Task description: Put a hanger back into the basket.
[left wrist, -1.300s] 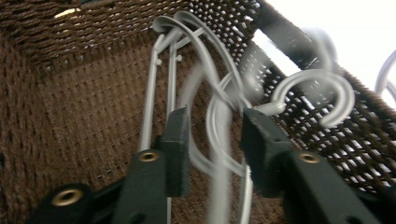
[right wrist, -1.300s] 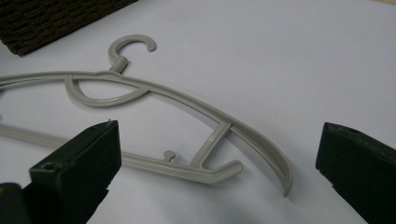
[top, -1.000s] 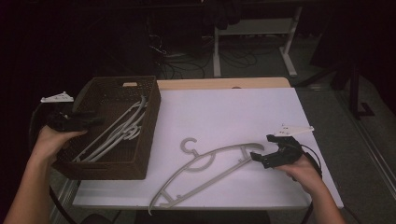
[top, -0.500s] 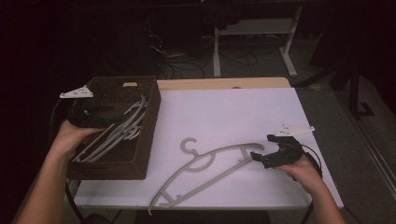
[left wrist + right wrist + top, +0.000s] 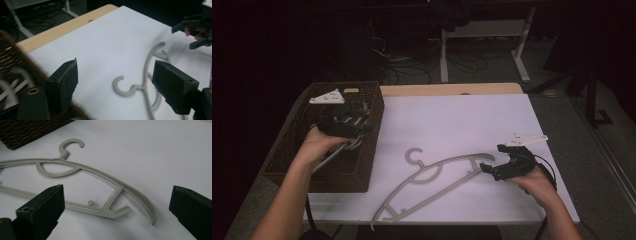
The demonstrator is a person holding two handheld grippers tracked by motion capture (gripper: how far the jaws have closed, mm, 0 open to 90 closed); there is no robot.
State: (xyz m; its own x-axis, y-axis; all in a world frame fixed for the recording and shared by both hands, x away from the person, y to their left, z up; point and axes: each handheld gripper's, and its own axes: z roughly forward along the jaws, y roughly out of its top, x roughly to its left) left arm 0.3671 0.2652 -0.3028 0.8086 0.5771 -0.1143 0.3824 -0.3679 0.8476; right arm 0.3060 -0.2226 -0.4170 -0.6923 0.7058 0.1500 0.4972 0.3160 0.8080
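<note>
Hanger (image 5: pixel 439 182) of thin grey plastic lies flat on the white surface (image 5: pixel 452 120), light, stiff, slippery, best pinched at its end bar, where the right hand-held gripper (image 5: pixel 494 171) gapes empty beside it, while the left hand-held gripper (image 5: pixel 362 125), jaws just widening, hangs empty over the basket (image 5: pixel 368 150).

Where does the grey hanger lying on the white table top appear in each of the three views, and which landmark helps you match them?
High view: the grey hanger lies lower centre on the white table top, hook up.
Left gripper view: lower right, its hook between the two black jaws.
Right gripper view: across the middle, hook at upper left, above the jaws.
Shared landmark: the brown woven basket, left in the high and left gripper views, top left in the right gripper view.
</note>
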